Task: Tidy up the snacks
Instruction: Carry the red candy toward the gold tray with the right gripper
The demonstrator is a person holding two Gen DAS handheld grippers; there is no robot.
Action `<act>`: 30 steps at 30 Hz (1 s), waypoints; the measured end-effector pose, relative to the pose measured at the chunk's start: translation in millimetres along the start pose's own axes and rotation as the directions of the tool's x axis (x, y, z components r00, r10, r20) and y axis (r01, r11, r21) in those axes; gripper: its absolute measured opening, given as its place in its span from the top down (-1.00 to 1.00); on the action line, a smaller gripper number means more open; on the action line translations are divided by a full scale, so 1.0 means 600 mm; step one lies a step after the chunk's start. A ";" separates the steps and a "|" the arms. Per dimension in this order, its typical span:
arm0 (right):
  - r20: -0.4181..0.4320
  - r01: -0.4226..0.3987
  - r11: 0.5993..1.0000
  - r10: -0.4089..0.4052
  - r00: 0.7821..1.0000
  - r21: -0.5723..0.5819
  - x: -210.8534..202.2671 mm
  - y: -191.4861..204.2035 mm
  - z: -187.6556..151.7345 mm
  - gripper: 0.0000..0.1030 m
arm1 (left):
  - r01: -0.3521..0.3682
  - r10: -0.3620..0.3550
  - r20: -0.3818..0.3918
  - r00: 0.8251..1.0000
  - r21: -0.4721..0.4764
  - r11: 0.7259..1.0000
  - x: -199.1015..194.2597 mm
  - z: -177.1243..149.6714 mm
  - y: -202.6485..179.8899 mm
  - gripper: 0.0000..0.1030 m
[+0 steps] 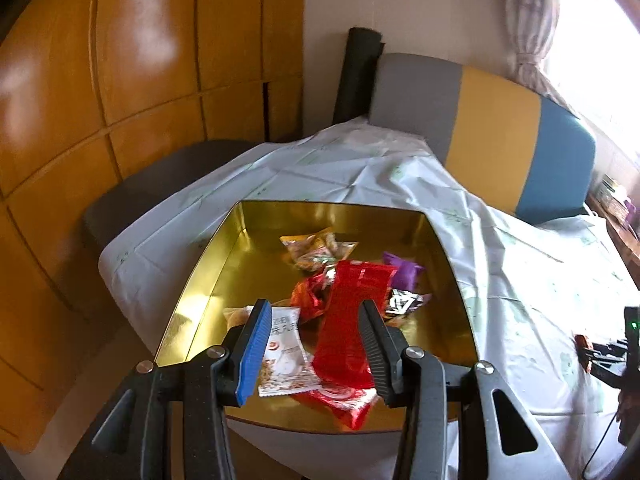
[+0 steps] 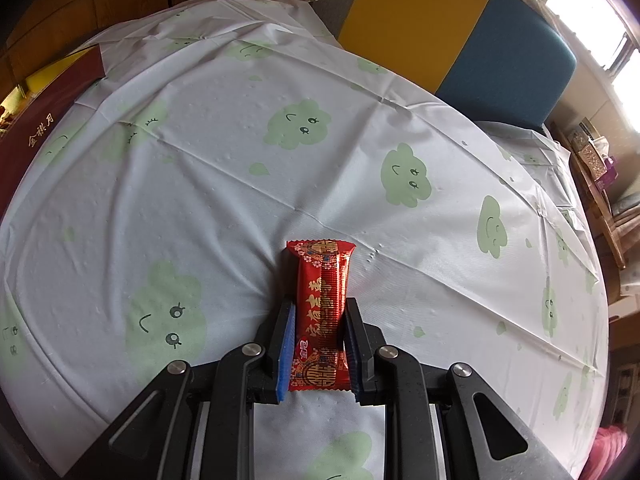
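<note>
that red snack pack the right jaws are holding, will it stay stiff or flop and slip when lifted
The red snack pack probably holds its shape: it stands straight out past the right gripper without sagging. Its glossy wrapper looks slippery, so it may slide. It is small and likely light.

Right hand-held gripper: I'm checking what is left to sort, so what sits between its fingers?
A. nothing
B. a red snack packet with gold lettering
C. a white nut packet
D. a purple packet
B. In the right wrist view the right hand-held gripper has its fingers shut against the sides of a red snack packet with gold lettering, over the cloud-print tablecloth.
</note>
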State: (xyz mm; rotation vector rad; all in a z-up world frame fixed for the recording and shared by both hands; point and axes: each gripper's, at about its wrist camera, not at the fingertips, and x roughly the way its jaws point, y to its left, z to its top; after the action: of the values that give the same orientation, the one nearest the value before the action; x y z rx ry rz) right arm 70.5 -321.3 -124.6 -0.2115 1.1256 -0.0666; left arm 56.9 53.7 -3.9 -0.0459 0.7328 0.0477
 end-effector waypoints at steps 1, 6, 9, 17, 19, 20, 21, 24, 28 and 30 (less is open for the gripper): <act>0.000 0.000 1.000 0.000 1.000 0.001 0.000 0.000 0.000 0.57 | 0.004 -0.004 0.004 1.000 0.006 1.000 -0.003 -0.001 -0.003 0.12; 0.000 0.002 1.000 -0.002 1.000 0.002 0.000 0.000 0.000 0.57 | 0.025 -0.026 0.021 0.999 0.031 0.999 -0.018 -0.002 -0.018 0.12; 0.001 0.003 1.000 -0.003 1.000 0.001 0.000 0.000 0.000 0.57 | 0.034 -0.035 0.025 0.999 0.042 0.999 -0.024 -0.004 -0.023 0.12; -0.002 0.009 1.000 -0.009 1.000 0.003 0.000 0.002 0.000 0.57 | 0.053 -0.055 0.027 0.998 0.070 0.996 -0.034 -0.010 -0.038 0.12; -0.006 0.010 1.000 -0.010 1.000 0.007 0.000 0.002 0.002 0.57 | 0.058 -0.060 0.028 0.998 0.074 0.996 -0.036 -0.010 -0.041 0.12; -0.010 0.011 1.000 -0.011 1.000 0.009 0.001 0.002 0.003 0.58 | 0.061 -0.063 0.029 0.998 0.075 0.995 -0.039 -0.011 -0.041 0.12; -0.013 0.013 1.000 -0.013 1.000 0.008 0.001 0.002 0.004 0.58 | 0.064 -0.067 0.030 0.997 0.079 0.995 -0.040 -0.011 -0.042 0.12; -0.027 0.021 1.000 -0.020 0.999 0.020 0.003 0.003 0.010 0.58 | 0.070 -0.073 0.033 0.997 0.083 0.994 -0.043 -0.012 -0.042 0.12; -0.044 0.048 0.998 -0.047 0.998 0.031 0.007 0.007 0.017 0.58 | 0.078 -0.081 0.031 0.996 0.079 0.994 -0.045 -0.016 -0.038 0.12; -0.050 0.058 0.997 -0.056 0.997 0.041 0.008 0.007 0.018 0.58 | 0.083 -0.085 0.028 0.996 0.078 0.993 -0.045 -0.018 -0.037 0.11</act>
State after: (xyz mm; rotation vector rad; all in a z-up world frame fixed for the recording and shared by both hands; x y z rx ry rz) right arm 82.2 -316.3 -125.1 -0.2051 1.1656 -0.1470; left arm 31.2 30.4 6.8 -0.0023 0.6997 -0.0603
